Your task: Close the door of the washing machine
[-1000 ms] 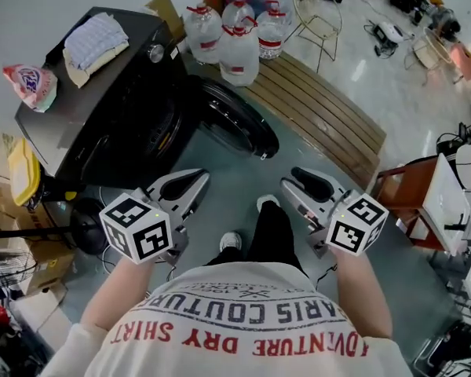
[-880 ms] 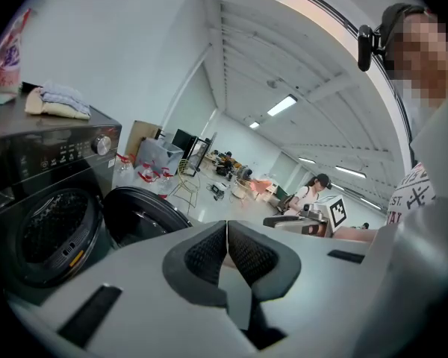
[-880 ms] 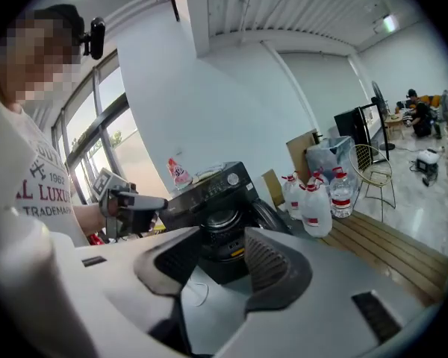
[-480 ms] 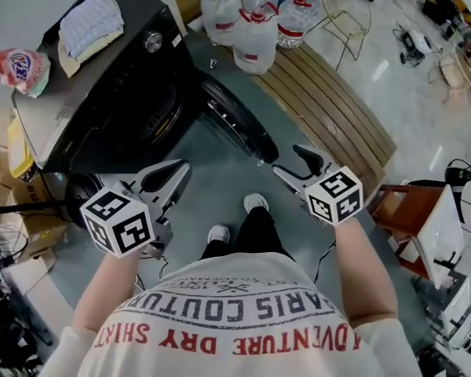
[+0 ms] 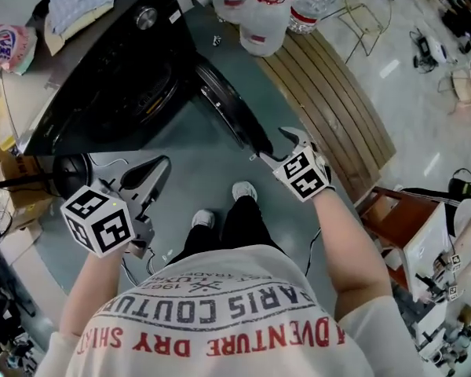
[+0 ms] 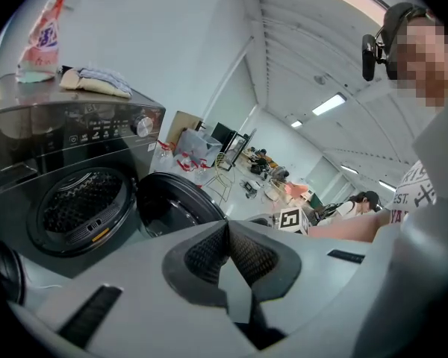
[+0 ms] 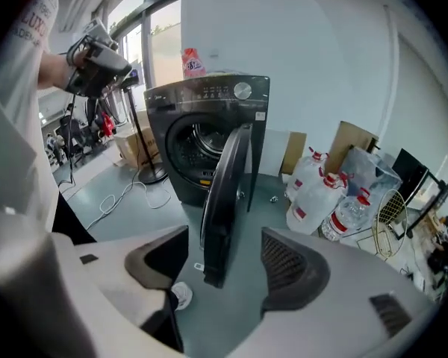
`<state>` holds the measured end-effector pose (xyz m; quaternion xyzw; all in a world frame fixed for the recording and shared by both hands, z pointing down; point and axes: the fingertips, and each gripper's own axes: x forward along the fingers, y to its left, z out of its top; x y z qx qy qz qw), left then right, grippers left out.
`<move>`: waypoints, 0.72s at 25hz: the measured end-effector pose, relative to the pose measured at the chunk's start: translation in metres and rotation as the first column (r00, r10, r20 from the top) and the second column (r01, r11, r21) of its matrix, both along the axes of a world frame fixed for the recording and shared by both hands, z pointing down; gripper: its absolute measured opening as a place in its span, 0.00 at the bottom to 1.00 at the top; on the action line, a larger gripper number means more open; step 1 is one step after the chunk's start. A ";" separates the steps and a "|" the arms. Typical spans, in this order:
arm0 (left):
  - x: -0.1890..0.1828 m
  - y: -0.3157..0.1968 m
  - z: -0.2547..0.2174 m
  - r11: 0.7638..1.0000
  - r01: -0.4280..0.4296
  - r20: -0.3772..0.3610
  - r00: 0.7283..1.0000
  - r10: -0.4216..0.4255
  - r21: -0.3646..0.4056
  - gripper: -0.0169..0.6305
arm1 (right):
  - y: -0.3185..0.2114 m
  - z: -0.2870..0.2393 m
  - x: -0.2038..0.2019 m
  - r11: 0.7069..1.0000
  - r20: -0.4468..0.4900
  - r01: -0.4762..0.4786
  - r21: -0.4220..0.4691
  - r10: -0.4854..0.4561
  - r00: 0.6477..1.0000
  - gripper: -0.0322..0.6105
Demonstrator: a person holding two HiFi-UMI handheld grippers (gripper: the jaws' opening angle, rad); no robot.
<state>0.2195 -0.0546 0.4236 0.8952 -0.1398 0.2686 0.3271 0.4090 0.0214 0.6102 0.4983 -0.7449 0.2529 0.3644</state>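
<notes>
Door (image 7: pixel 220 200) open, upright, edge-on just ahead of right gripper (image 5: pixel 273 145), lined up between its parted jaws; washer (image 5: pixel 102 85) beyond to left; left gripper (image 6: pixel 228 239) pinched together, empty, farther off

The head camera sits high and looks steeply down over a shirt (image 5: pixel 220 320) to the floor (image 5: pixel 212 167), with the washing machine (image 5: pixel 102 61) at upper left, some way off. The left camera rides low on the left tongs (image 6: pixel 228 233) and faces the machine's front from nearby. The right camera looks along the right tongs (image 7: pixel 224 261) at the door (image 7: pixel 225 192), edge-on and close. All three views share the machine, its door and the water bottles (image 7: pixel 317 200).
</notes>
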 end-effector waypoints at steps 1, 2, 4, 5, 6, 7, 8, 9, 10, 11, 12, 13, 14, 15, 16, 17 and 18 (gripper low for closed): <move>-0.002 -0.001 0.003 1.000 0.012 0.009 1.000 -0.012 -0.003 0.07 | -0.001 0.009 0.000 1.000 -0.009 0.019 -0.018 -0.019 1.000 0.50; -0.003 -0.003 0.005 1.000 0.024 0.014 1.000 -0.024 -0.005 0.07 | -0.003 0.016 0.000 0.999 -0.020 0.038 -0.035 -0.039 0.999 0.50; -0.004 -0.004 0.011 0.999 0.048 0.020 0.999 -0.047 -0.011 0.07 | -0.004 0.029 0.001 0.995 -0.031 0.068 -0.067 -0.070 0.997 0.50; -0.004 -0.004 0.014 0.998 0.059 0.024 0.998 -0.058 -0.016 0.07 | -0.005 0.034 0.002 0.994 -0.032 0.077 -0.079 -0.079 0.996 0.49; -0.005 -0.004 0.016 0.997 0.071 0.030 0.997 -0.070 -0.023 0.07 | -0.007 0.039 0.001 0.992 -0.035 0.086 -0.087 -0.089 0.995 0.48; -0.006 -0.004 0.019 0.996 0.083 0.037 0.996 -0.082 -0.031 0.07 | -0.008 0.043 0.001 0.991 -0.043 0.098 -0.093 -0.103 0.994 0.46; -0.008 -0.004 0.022 0.995 0.096 0.044 0.995 -0.095 -0.038 0.07 | -0.010 0.046 0.000 0.989 -0.053 0.113 -0.096 -0.118 0.992 0.42; -0.010 -0.004 0.024 0.993 0.109 0.049 0.993 -0.107 -0.045 0.07 | -0.011 0.048 -0.001 0.987 -0.059 0.127 -0.097 -0.133 0.989 0.39; -0.011 -0.004 0.026 0.991 0.122 0.053 0.991 -0.119 -0.050 0.07 | -0.013 0.050 -0.002 0.986 -0.062 0.138 -0.097 -0.145 0.988 0.36; -0.011 -0.004 0.028 0.990 0.132 0.054 0.990 -0.129 -0.053 0.07 | -0.014 0.051 -0.002 0.984 -0.063 0.148 -0.096 -0.154 0.986 0.35; -0.011 -0.004 0.029 0.989 0.140 0.056 0.989 -0.137 -0.055 0.07 | -0.015 0.052 -0.002 0.983 -0.065 0.156 -0.096 -0.162 0.985 0.32; -0.010 -0.005 0.031 0.988 0.146 0.058 0.988 -0.143 -0.057 0.07 | -0.016 0.052 -0.001 0.982 -0.067 0.163 -0.095 -0.170 0.983 0.30; -0.009 -0.005 0.032 0.987 0.152 0.060 0.987 -0.149 -0.057 0.07 | -0.016 0.053 -0.001 0.981 -0.071 0.170 -0.095 -0.177 0.982 0.26; -0.008 -0.005 0.033 0.985 0.160 0.061 0.986 -0.156 -0.058 0.07 | -0.016 0.053 0.000 0.980 -0.074 0.177 -0.095 -0.185 0.980 0.24; -0.007 -0.006 0.033 0.984 0.169 0.062 0.984 -0.165 -0.058 0.07 | -0.016 0.052 0.000 0.978 -0.075 0.183 -0.097 -0.191 0.979 0.23; -0.006 -0.007 0.033 0.982 0.178 0.062 0.983 -0.175 -0.058 0.07 | -0.016 0.052 0.000 0.977 -0.074 0.187 -0.099 -0.195 0.978 0.23; -0.005 -0.007 0.033 0.980 0.189 0.060 0.981 -0.185 -0.056 0.07 | -0.017 0.052 0.000 0.977 -0.071 0.189 -0.102 -0.196 0.978 0.23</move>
